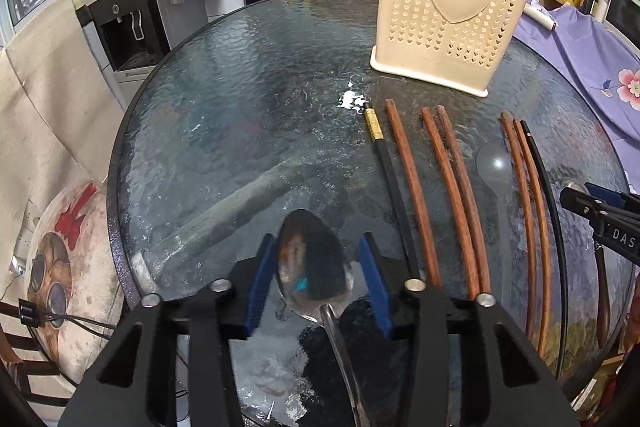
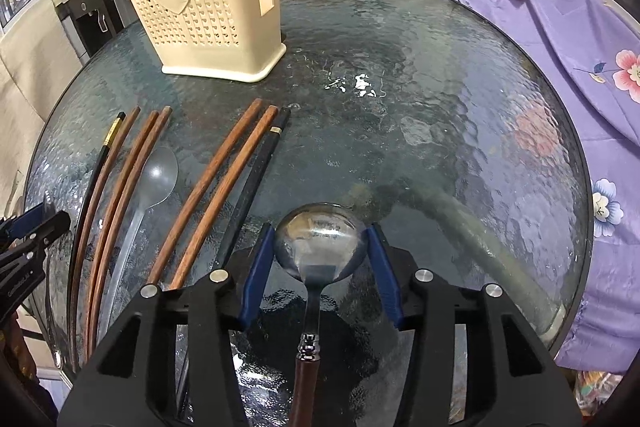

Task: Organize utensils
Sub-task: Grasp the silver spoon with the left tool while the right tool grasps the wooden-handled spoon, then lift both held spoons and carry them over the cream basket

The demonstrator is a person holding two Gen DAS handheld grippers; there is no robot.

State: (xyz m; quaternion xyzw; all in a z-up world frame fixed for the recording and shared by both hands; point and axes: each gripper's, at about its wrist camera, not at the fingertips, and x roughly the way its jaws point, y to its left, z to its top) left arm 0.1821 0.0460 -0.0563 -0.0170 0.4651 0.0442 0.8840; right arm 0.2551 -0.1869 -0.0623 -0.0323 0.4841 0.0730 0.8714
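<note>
Left wrist view: the left gripper has its fingers spread apart around one steel spoon on the glass table, beside seven chopsticks, one clear spoon and one cream holder. Right wrist view: the right gripper likewise straddles, fingers parted, one wooden-handled ladle.
</note>
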